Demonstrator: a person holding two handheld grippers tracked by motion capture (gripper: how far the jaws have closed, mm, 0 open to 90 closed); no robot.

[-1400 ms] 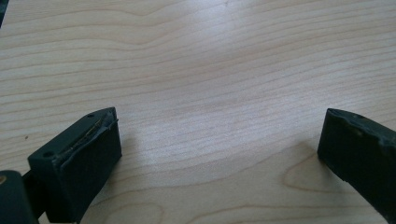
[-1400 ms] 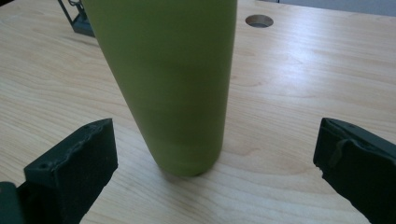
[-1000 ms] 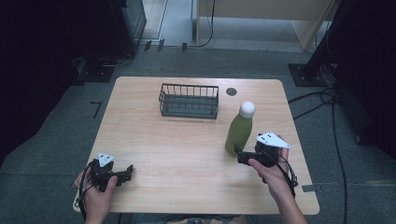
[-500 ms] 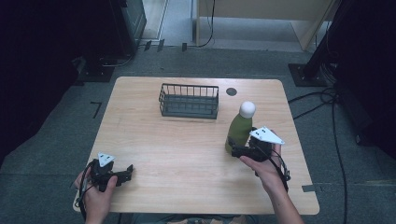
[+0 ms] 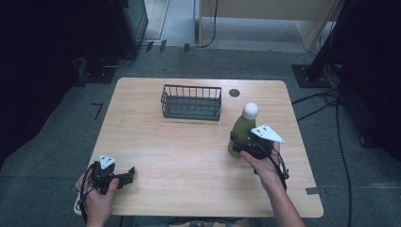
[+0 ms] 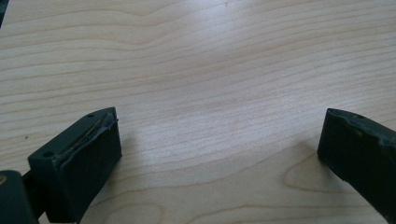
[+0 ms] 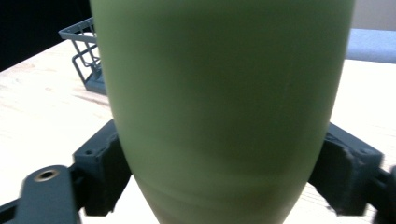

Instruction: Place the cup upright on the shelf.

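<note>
One pale wooden counter (image 5: 189,156) stands on grey floor (image 5: 56,142) in a dim room, with cables (image 5: 331,99) trailing at the right. Toward its far edge sits a dark wire basket (image 5: 191,101), near a green bottle (image 5: 240,130) with a white cap. The right tool (image 5: 239,144) has its jaws against the bottle's sides, grasping it; the left tool (image 5: 126,175) rests released at the near-left corner.

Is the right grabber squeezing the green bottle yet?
Touching. In the right gripper view the green bottle sits between the right gripper's two jaws, and both black pads press against its sides with no gap showing.
</note>
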